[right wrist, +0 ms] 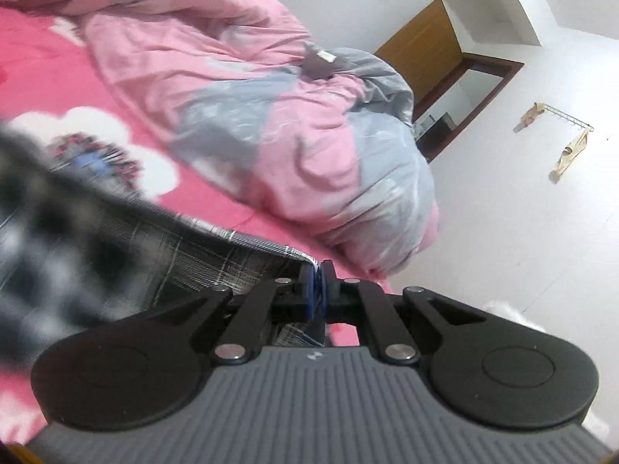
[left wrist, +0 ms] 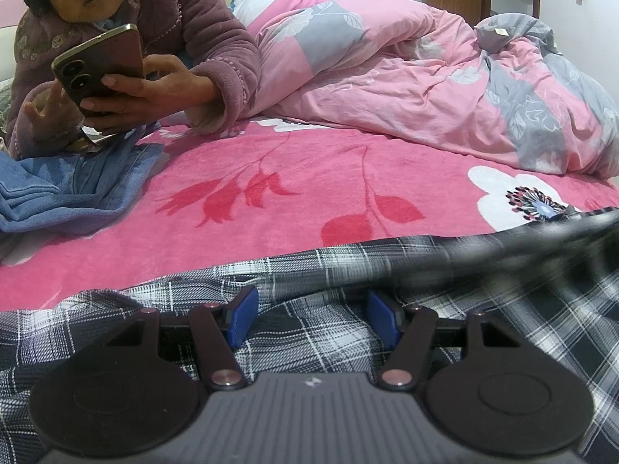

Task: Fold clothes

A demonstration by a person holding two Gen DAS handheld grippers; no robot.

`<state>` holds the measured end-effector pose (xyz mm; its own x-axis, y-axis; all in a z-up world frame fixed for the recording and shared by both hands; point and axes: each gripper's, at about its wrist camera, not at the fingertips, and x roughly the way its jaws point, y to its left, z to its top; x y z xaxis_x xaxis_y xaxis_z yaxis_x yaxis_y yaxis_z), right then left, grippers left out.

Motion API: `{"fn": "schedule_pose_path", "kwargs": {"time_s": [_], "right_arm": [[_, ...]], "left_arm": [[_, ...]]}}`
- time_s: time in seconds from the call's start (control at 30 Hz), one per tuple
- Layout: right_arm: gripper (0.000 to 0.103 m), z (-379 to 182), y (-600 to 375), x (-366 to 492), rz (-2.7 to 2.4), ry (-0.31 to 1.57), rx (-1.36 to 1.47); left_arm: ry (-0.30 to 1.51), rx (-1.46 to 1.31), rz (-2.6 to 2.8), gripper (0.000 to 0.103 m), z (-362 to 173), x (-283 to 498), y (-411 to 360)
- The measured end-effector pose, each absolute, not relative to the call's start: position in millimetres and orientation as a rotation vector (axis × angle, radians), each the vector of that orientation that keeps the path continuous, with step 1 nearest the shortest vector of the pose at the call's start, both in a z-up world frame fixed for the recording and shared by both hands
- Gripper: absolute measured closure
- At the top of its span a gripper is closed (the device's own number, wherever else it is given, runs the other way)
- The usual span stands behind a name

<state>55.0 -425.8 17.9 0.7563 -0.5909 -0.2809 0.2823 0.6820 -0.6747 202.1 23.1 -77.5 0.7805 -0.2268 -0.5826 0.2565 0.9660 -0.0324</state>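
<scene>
Only the left wrist view shows a person [left wrist: 127,38] in a quilted purple jacket leaning on the bed with a phone [left wrist: 100,63], and a rumpled blue denim garment [left wrist: 73,189] just beside them; only the right wrist view shows the white wall, a wooden door [right wrist: 425,46] and a wall hook rack [right wrist: 561,120]. A pink floral blanket [left wrist: 271,201] covers the bed, with a pink and grey quilt [right wrist: 240,116] heaped at its far side. The black-and-white plaid shirt [left wrist: 317,328] lies at the near edge. The left gripper [left wrist: 311,319] hangs wide open above the plaid, gripping nothing; the right gripper [right wrist: 317,290] is pinched closed on the shirt's edge, the cloth blurred
</scene>
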Motion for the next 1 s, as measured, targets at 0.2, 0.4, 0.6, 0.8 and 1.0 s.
{"fn": "schedule_pose_path", "kwargs": {"time_s": [0.2,0.4,0.6,0.8,1.0], "right_arm": [[0.101,28.5,-457.6,106.3,-0.46,0.589,-0.619],[0.101,-3.3,-476.8,151.3,-0.421,0.716,-0.586],[0.101,-31.0,-491.8,178.9,-0.395,0.774,-0.521],[0.101,-55.6,-506.2,194.9,-0.373,0.81,-0.444],[0.075,-51.6,-528.6,194.5,-0.329,0.892,-0.259]], "left_arm": [[0.623,0.051,-0.261,0.04,-77.6,202.4,22.7],[0.623,0.051,-0.26,0.04,-77.6,202.5,22.4],[0.623,0.052,-0.26,0.04,-77.8,202.5,22.4],[0.623,0.054,-0.259,0.04,-77.8,202.2,22.4],[0.622,0.055,-0.258,0.039,-77.8,201.8,22.1]]}}
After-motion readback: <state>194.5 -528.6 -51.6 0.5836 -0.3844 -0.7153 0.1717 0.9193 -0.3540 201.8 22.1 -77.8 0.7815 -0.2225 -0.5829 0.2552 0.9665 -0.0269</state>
